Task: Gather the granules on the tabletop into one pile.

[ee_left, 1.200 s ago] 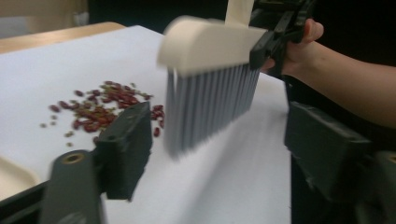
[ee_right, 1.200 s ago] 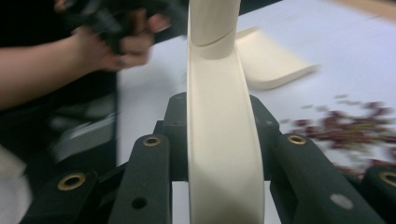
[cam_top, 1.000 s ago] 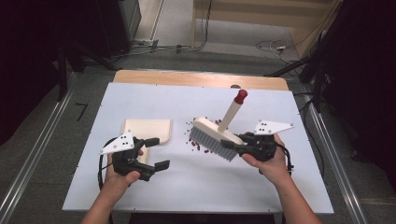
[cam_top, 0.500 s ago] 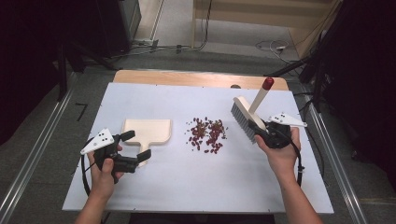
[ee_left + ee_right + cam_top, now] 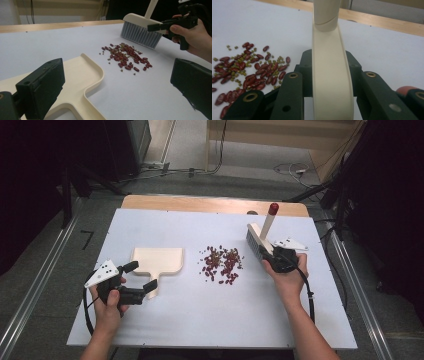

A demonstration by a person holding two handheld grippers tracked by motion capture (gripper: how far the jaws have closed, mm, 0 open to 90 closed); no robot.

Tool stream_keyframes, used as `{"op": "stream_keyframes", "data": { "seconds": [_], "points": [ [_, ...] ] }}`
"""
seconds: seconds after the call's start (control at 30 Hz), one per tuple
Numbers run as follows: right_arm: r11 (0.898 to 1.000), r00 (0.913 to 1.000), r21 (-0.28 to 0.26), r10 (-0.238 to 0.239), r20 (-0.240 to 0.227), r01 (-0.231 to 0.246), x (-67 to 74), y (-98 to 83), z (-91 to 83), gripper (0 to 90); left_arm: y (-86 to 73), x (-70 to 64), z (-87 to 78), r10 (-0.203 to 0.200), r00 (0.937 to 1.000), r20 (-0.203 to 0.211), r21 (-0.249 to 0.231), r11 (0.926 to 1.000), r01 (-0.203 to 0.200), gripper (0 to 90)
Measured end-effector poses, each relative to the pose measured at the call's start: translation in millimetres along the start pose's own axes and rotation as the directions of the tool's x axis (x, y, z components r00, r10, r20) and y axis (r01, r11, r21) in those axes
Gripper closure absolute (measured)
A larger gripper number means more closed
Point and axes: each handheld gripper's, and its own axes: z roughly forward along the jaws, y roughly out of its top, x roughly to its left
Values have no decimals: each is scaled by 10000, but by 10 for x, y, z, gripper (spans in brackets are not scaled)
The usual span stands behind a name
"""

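Note:
A cream dustpan [image 5: 156, 259] lies flat at the left of the white table top [image 5: 210, 320], its handle pointing toward me. My left gripper [image 5: 141, 276] is open around that handle without touching it; its jaws have just opened slightly wider. In the left gripper view [image 5: 117, 82] the dustpan [image 5: 82, 75] lies under the left jaw. A pile of red and green beans [image 5: 222, 264] sits mid-table. Just right of it, my right gripper [image 5: 270, 255] is shut on the back of a cream brush [image 5: 256, 242], bristles facing the beans, red-tipped handle up. The right gripper view [image 5: 329, 60] shows the brush [image 5: 332, 82] clamped.
A wooden strip [image 5: 210, 204] runs along the table's far edge. Metal rails [image 5: 30, 310] flank both sides, and cables lie on the floor behind. Bare white surface spreads in front of the beans and the dustpan.
The brush has swung from over the beans to their right and come down, uncovering the pile. My left gripper has drawn back leftward along the dustpan's handle.

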Motion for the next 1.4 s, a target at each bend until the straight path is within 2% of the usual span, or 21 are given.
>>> {"op": "stream_keyframes", "data": {
  "seconds": [0.17, 0.3, 0.37, 0.57, 0.67, 0.8, 1.07, 1.17, 1.27, 1.3, 1.33, 1.4],
  "points": [
    [9998, 9998, 38, -206, 11, 206, 71, -14, 79, 659, -13, 2, 7, -45, 10000, 4, 37, 10000, 45, 0],
    [9993, 9990, 10, -368, -250, 368, 176, -24, 104, 659, -17, -3, 23, -18, 10000, -24, 129, 9999, 18, 0],
    [9977, 9966, 141, -650, -514, 658, 290, -33, 127, 659, -21, -10, 33, -4, 10000, 1, 154, 9999, 4, 0],
    [9937, 9899, 97, -1103, -894, 1116, 414, -57, 132, 659, -23, -20, 34, 15, 10000, -2, 188, 9998, -15, 0],
    [9940, 9863, -14, -1089, -1243, 1096, 449, -65, 100, 659, -21, -14, 31, 15, 10000, -19, 167, 9999, -15, 0],
    [9909, 9814, -113, -1345, -1370, 1342, 525, -103, 60, 659, -17, -6, 31, 6, 10000, -31, 157, 9999, -6, 0],
    [9895, 9807, -199, -1443, -1317, 1429, 544, -107, -21, 659, -7, -9, 37, 28, 10000, -34, 111, 9999, -27, 0],
    [9852, 9808, -320, -1705, -950, 1682, 552, -98, -48, 660, -5, -7, 33, 5, 10000, -73, 100, 9999, -4, 0],
    [9844, 9817, -810, -1638, -970, 1563, 555, -28, -160, 659, -3, -3, 23, -6, 10000, -92, 49, 10000, 7, 0],
    [9844, 9817, -810, -1638, -970, 1563, 555, -28, -160, 659, -2, -1, 17, -5, 9999, -120, 52, 10000, 5, 0],
    [9855, 9819, -958, -1506, -1146, 1400, 595, 19, -232, 659, -2, 2, 14, -11, 9999, -132, 41, 10000, 12, 0],
    [9867, 9813, -994, -1414, -1307, 1289, 633, 40, -265, 659, -2, 3, 10, -29, 9999, -151, 28, 10000, 29, 0]
  ]
}}
